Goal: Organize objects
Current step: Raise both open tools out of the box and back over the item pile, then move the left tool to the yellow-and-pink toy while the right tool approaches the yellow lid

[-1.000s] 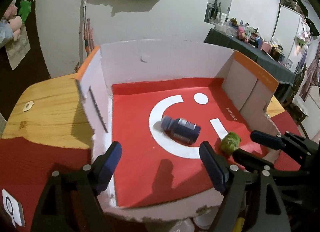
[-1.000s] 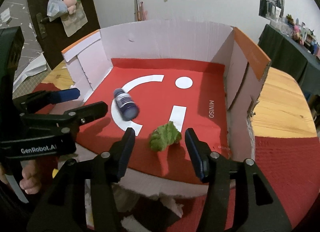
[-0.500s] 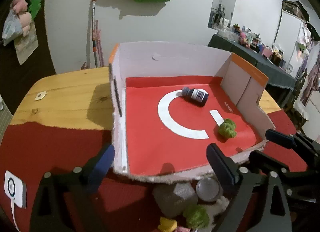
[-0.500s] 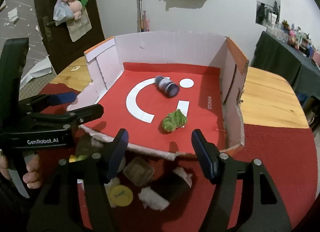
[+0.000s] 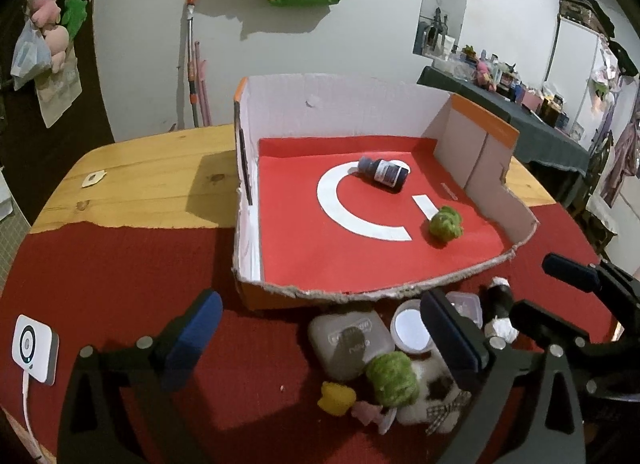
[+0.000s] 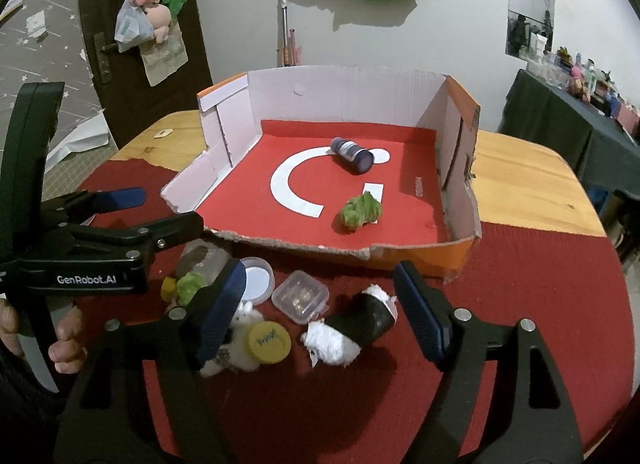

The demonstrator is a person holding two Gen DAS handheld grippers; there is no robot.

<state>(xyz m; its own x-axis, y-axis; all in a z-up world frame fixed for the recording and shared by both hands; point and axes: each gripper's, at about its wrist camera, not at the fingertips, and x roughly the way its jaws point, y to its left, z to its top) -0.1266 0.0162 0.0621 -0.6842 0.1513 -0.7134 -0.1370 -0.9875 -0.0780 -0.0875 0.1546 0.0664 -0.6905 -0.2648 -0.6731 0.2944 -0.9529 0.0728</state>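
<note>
Wooden table [image 6: 520, 183] — near part covered by a red cloth [image 6: 540, 304]. On the cloth: open cardboard box [image 6: 344, 99], round lid [image 6: 256, 278], clear square container [image 6: 304, 296], yellow cap [image 6: 268, 342] — plus a white device [image 5: 34, 348].

Both wrist views angled down, side by side, sharing the cardboard box [image 5: 360, 111].
</note>
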